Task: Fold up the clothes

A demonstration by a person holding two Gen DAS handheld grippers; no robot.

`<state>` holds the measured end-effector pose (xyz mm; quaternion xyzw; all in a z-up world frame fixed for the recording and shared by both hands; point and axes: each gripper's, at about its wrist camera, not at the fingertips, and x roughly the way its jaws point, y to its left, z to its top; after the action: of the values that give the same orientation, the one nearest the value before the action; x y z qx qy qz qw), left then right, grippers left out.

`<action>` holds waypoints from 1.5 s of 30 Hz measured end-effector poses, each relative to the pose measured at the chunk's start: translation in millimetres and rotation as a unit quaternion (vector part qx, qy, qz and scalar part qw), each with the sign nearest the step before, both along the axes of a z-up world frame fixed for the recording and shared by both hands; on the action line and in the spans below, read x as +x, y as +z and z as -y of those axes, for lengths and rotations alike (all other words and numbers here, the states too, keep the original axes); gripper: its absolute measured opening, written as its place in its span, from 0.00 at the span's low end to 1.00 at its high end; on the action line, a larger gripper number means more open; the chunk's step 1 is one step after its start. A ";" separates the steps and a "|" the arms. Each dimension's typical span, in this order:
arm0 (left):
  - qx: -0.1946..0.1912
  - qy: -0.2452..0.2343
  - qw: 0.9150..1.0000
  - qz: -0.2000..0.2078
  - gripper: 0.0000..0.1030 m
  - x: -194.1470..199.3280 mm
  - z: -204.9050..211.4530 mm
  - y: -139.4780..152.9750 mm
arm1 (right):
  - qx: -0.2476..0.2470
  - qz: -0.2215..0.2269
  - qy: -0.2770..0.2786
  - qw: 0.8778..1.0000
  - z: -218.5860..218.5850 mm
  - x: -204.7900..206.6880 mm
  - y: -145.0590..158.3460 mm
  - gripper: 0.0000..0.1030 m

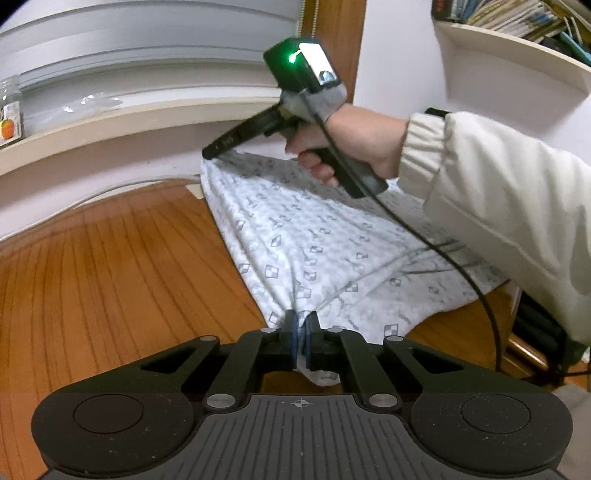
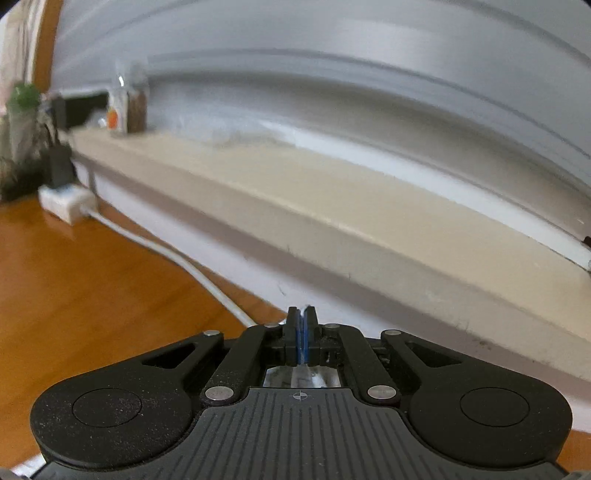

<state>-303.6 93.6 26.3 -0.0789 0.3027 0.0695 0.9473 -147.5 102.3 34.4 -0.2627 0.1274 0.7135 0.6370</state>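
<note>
Closest to me, my left gripper has its jaws clenched on the near corner of the patterned garment, a pinch of white cloth bunched between the blue pads. From that corner the garment runs away across the wooden table, white with small grey checked diamonds, lying mostly flat with a crease running through its right half.

Further along, my right hand in the cream sleeve grips the handle of the right gripper, its black cable trailing down over the cloth. Its tip sits at the garment's far corner, which looks lifted. From its own camera, the jaws are pressed tight together with a sliver of white fabric showing between the pads, so I read that as a grasp on the far corner.

Beyond, a white cord snakes along the table to a white power block. Behind that is the beige ledge with a jar on it, and a shelf of books upper right.
</note>
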 end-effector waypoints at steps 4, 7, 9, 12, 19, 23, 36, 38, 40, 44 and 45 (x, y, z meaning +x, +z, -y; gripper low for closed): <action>-0.011 0.000 1.000 0.003 0.09 -6.3 -1.8 6.0 | -0.023 -0.002 -0.008 1.000 -3.6 5.8 -2.1 0.18; -0.014 -0.005 1.000 0.023 0.23 -11.7 -6.7 15.7 | -0.011 -0.018 -0.012 1.000 13.9 17.3 16.6 0.35; -0.011 0.001 0.999 0.037 0.30 -11.3 -13.2 23.9 | -0.012 -0.019 -0.001 1.000 28.6 24.2 27.1 0.36; -0.011 -0.002 0.999 0.051 0.37 -2.3 -23.2 34.9 | -0.025 -0.005 0.009 1.000 59.0 38.5 34.8 0.43; 0.008 -0.017 0.999 0.041 0.47 70.1 -54.8 38.6 | -0.043 -0.007 -0.026 0.999 159.9 108.3 45.4 0.51; 0.031 -0.049 0.998 0.009 0.47 129.0 -59.2 30.7 | -0.057 -0.027 -0.073 0.995 231.4 151.8 38.0 0.51; 0.039 -0.070 0.996 -0.045 0.47 177.3 -51.3 1.9 | -0.026 -0.056 -0.207 0.976 361.6 211.7 -3.7 0.43; 0.043 -0.069 0.996 -0.047 0.47 169.5 -47.9 3.3 | -0.023 -0.042 -0.202 0.978 356.7 206.9 -4.7 0.43; 0.040 -0.070 0.996 -0.047 0.47 156.9 -44.6 5.7 | -0.024 -0.043 -0.199 0.979 346.8 206.1 -4.0 0.43; 0.038 -0.086 0.994 -0.056 0.47 137.7 -34.9 11.6 | -0.032 -0.029 -0.190 0.981 334.4 206.2 -5.2 0.43; 0.039 -0.091 0.993 -0.056 0.48 136.1 -35.8 13.6 | -0.033 -0.030 -0.186 0.982 333.2 208.6 -5.1 0.43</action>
<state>-167.5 129.4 40.0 -0.0095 0.3584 -0.0008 0.9335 61.0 -230.9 29.2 -0.2339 0.2166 0.5854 0.7455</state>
